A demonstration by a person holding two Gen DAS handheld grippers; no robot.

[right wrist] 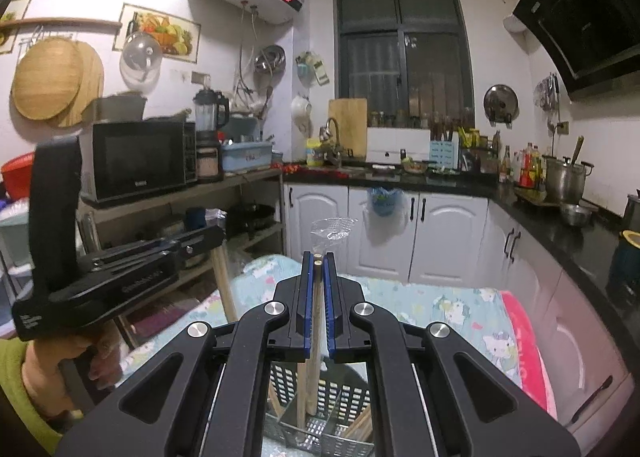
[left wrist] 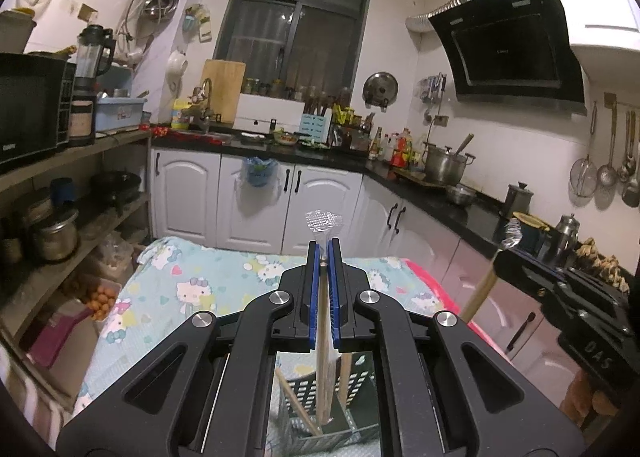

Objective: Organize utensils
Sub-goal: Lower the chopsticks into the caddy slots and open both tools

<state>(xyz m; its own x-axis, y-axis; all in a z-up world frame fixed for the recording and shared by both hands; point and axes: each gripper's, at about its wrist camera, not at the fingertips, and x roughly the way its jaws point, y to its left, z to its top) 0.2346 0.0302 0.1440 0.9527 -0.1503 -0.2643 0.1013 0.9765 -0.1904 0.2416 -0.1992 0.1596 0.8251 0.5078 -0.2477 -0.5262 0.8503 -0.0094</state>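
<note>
My left gripper (left wrist: 323, 253) is shut on a wooden utensil handle (left wrist: 321, 321) that stands upright in a clear plastic sleeve (left wrist: 322, 221). Its lower end reaches into a perforated utensil basket (left wrist: 300, 393), where other wooden sticks lean. My right gripper (right wrist: 318, 259) is shut on a second plastic-wrapped wooden handle (right wrist: 316, 321), also upright over the same basket (right wrist: 340, 405). Each gripper shows in the other's view: the right one (left wrist: 502, 257) at the right with its stick (left wrist: 480, 293), the left one (right wrist: 216, 239) at the left with its stick (right wrist: 224, 289).
The basket stands on a table under a pale blue cartoon-cat cloth (left wrist: 192, 289) with a pink edge (right wrist: 524, 341). White cabinets (left wrist: 256, 201) and a black counter (left wrist: 448, 209) with pots run behind and to the right. A shelf with a microwave (right wrist: 136, 161) stands at the left.
</note>
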